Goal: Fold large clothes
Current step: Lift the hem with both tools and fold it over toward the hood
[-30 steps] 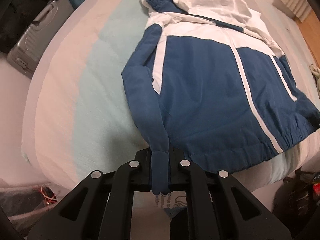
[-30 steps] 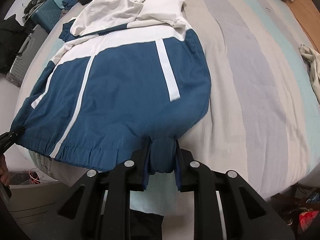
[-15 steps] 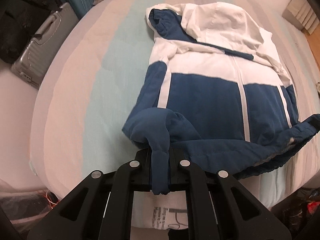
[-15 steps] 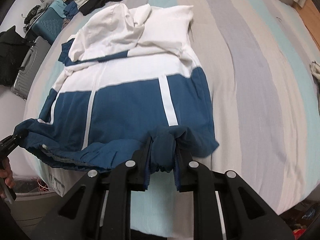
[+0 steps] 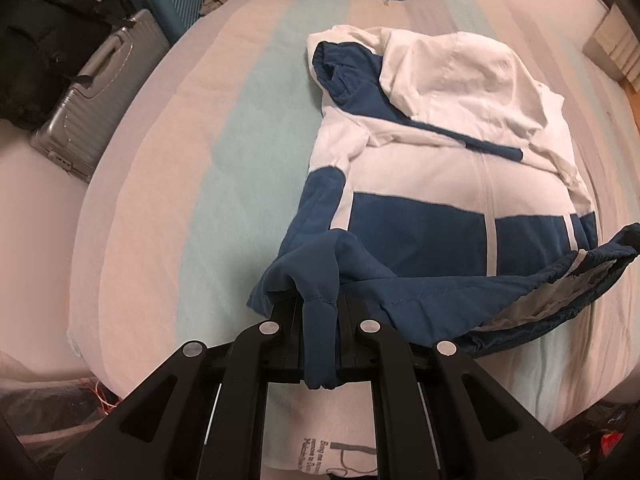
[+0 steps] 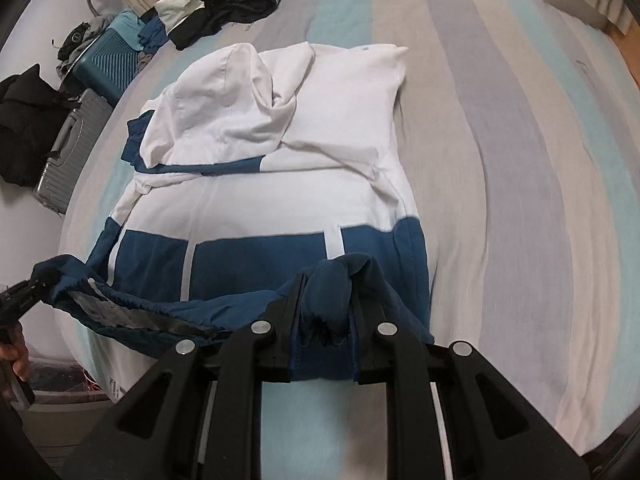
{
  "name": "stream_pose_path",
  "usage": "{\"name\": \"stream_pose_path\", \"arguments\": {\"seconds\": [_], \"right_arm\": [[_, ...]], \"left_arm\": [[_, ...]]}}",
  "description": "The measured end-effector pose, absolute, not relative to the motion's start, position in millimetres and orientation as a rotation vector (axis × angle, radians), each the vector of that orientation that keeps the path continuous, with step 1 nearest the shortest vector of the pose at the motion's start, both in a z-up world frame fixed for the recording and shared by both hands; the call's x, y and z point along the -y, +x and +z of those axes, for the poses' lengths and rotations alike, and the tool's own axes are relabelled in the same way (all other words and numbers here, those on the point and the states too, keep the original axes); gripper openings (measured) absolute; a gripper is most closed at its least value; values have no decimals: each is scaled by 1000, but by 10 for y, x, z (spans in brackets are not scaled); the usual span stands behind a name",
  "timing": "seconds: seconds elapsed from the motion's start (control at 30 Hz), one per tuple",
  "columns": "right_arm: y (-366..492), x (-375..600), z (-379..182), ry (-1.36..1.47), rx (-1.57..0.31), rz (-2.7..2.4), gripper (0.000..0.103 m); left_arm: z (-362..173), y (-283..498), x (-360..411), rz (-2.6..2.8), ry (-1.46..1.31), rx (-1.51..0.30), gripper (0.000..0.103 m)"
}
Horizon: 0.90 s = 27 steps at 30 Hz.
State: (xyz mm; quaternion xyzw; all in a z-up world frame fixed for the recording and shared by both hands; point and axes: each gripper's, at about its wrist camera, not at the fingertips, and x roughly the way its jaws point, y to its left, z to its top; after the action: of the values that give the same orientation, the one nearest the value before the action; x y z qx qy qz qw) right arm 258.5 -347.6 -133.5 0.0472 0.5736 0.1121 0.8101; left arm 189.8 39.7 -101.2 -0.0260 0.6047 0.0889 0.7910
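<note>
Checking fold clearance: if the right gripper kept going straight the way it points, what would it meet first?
Beyond the hem it clamps, the right gripper would most likely meet the jacket itself: first its blue lower panel, then the white upper part, lying on the bed. Height above the fabric is unclear.

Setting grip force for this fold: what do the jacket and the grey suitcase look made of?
Jacket: thin woven synthetic, probably nylon or polyester, matte; it drapes in crisp creases, with a gathered elastic hem and pale lining showing. Grey suitcase: hard shell, likely plastic or aluminium, ribbed with a dull sheen. Both tools, left and right, clamp the jacket.
</note>
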Motion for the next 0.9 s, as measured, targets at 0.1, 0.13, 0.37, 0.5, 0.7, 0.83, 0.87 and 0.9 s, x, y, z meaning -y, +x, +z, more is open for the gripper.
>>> {"name": "stream_pose_path", "arguments": {"seconds": [0.1, 0.13, 0.37, 0.5, 0.7, 0.83, 0.87, 0.9], "right_arm": [[2691, 3487, -1357, 95, -1228, 231, 16], [2733, 3488, -1352, 98, -1230, 229, 16], [3093, 3436, -1142, 99, -1164, 176, 16], [3274, 3407, -1092, 111, -1146, 146, 16], [3493, 3375, -1063, 117, -1130, 100, 16], [3622, 3359, -1017, 111, -1116, 86, 15], [3651, 3362, -1011, 115, -1114, 83, 15], [3685, 3362, -1002, 121, -1113, 82, 15]], "left_arm": [[-1018, 2033, -399, 184, -48, -1296, 7], [-1018, 2091, -408, 185, -48, -1291, 7], [-991, 2643, -537, 158, -54, -1240, 8], [-954, 2909, -565, 138, -29, -1219, 8], [-974, 3252, -571, 116, -2, -1198, 8], [-970, 3396, -598, 108, -9, -1185, 8], [-968, 3433, -610, 108, -11, -1183, 8], [-965, 3470, -621, 109, -16, -1182, 8]]}}
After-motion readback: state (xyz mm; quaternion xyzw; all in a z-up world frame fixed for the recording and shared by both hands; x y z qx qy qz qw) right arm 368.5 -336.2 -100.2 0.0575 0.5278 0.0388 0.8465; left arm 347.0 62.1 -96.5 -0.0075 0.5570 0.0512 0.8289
